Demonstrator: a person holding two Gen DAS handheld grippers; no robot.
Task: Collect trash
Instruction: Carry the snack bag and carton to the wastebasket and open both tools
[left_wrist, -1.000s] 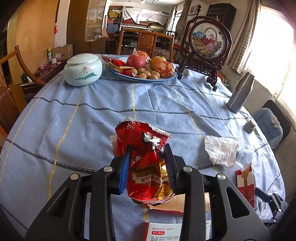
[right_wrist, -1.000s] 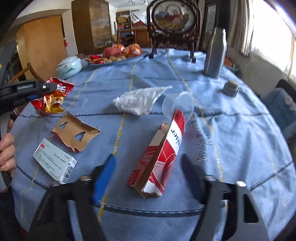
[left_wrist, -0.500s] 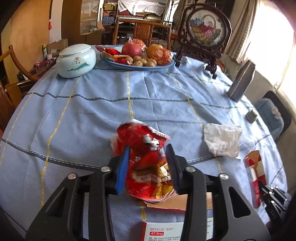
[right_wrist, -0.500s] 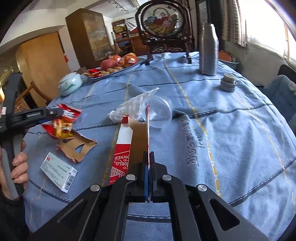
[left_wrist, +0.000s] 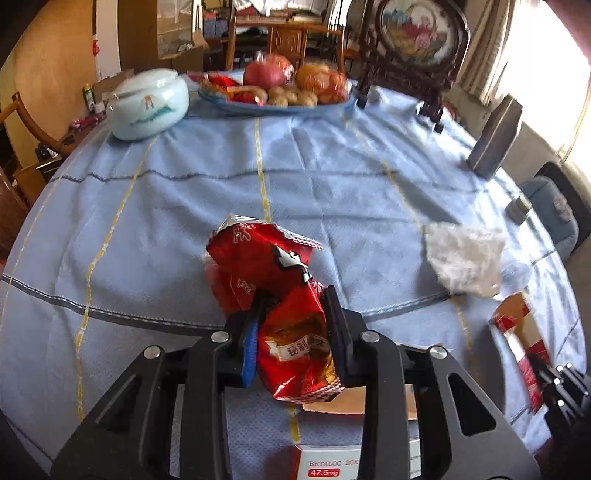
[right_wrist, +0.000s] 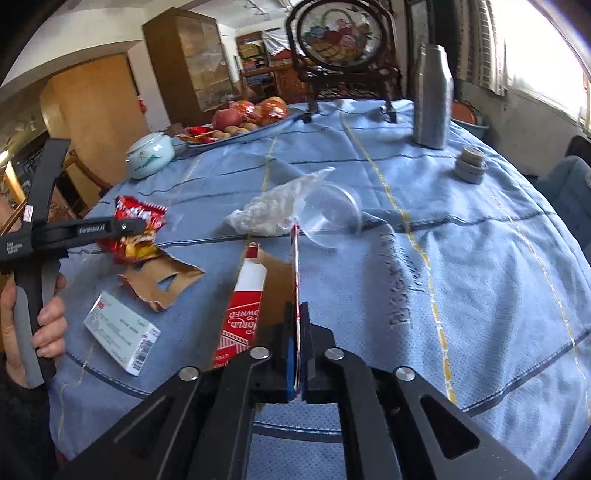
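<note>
My left gripper (left_wrist: 293, 295) is shut on a crumpled red snack bag (left_wrist: 273, 280) and holds it above the blue tablecloth; the bag also shows in the right wrist view (right_wrist: 138, 229). My right gripper (right_wrist: 295, 306) is shut on one flap of a red and white carton (right_wrist: 247, 306), lifted off the cloth; the carton also shows in the left wrist view (left_wrist: 521, 339). A torn brown cardboard piece (right_wrist: 162, 277), a white medicine box (right_wrist: 122, 332), a crumpled white tissue (right_wrist: 269, 214) and a clear plastic cup (right_wrist: 332, 214) lie on the cloth.
A fruit plate (left_wrist: 280, 96), a pale lidded jar (left_wrist: 147, 103), a framed round screen (left_wrist: 417, 40), a grey metal bottle (right_wrist: 432, 96) and its cap (right_wrist: 469, 166) stand on the far half of the round table (left_wrist: 332, 177). Chairs surround it.
My right gripper closed on the carton's flap and lifted it up on edge. My left gripper has kept hold of the snack bag and raised it slightly.
</note>
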